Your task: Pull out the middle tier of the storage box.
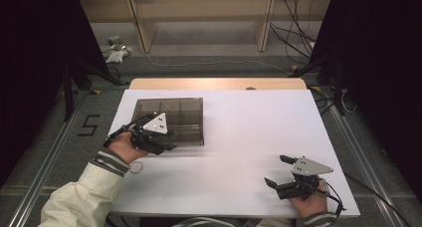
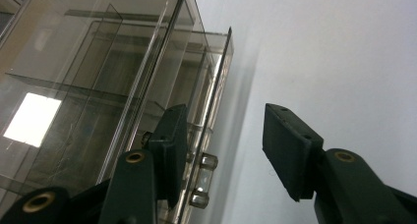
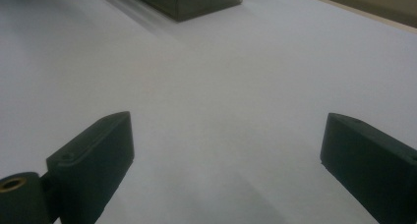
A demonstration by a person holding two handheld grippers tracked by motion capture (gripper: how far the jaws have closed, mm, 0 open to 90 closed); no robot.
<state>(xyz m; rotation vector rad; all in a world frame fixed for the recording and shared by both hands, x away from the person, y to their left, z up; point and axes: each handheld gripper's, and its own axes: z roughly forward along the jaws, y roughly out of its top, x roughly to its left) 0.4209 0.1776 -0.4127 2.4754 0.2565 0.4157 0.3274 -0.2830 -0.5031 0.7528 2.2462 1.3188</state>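
Nearest the camera, the right hand-held gripper (image 1: pixel 279 171) rests low on the white tabletop (image 1: pixel 239 132), jaws spread wide apart on nothing. Well apart at the left, the left hand-held gripper (image 1: pixel 166 142) has its jaws apart at the near edge of the smoky transparent acrylic compartment box (image 1: pixel 171 120), one jaw against its clear latch (image 2: pixel 204 180).

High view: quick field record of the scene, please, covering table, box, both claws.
table: white top, wooden strip at far edge
box: smoky clear plastic box with dividers, far left of table
left claw: open, at the box's near edge, one jaw against its clear wall
right claw: open, holding nothing, near right of table
people: two hands, cream sleeve on left
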